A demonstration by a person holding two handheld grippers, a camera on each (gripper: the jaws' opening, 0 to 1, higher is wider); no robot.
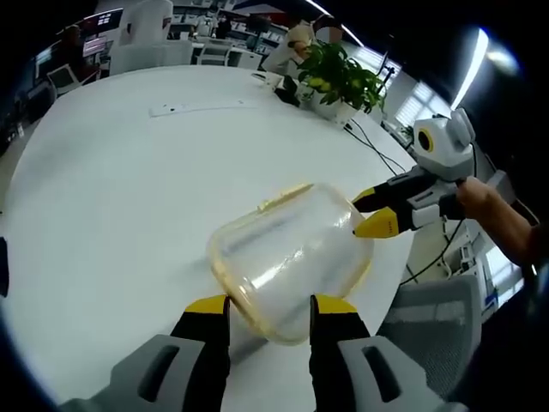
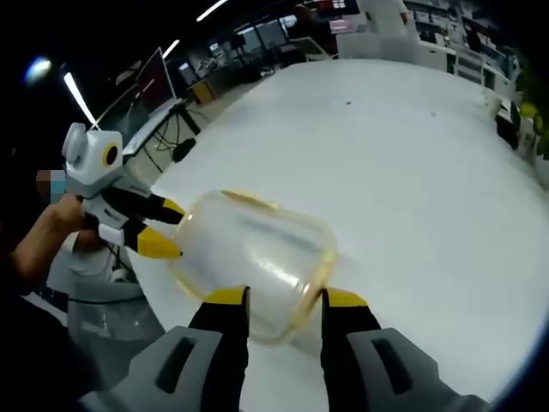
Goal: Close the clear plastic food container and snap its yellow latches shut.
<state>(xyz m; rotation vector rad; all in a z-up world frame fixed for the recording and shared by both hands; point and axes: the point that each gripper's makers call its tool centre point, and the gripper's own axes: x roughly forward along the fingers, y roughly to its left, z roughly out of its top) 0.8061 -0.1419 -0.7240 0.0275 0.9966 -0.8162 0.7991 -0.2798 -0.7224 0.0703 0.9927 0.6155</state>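
Currently, item one: clear plastic food container [image 1: 287,257], yellow-rimmed, cloudy-walled, held tilted above the white round table [image 1: 129,197], near its edge. Left gripper [image 1: 270,313]: jaws narrowly spread either side of the container's near rim; true contact cannot be told. Right gripper [image 2: 283,300]: jaws likewise astride the opposite end. Step judged: steadying the box between both tools. Next calls for setting it down and pressing a yellow latch [image 1: 286,196]. Potted plant [image 1: 343,81] stands at the far side.
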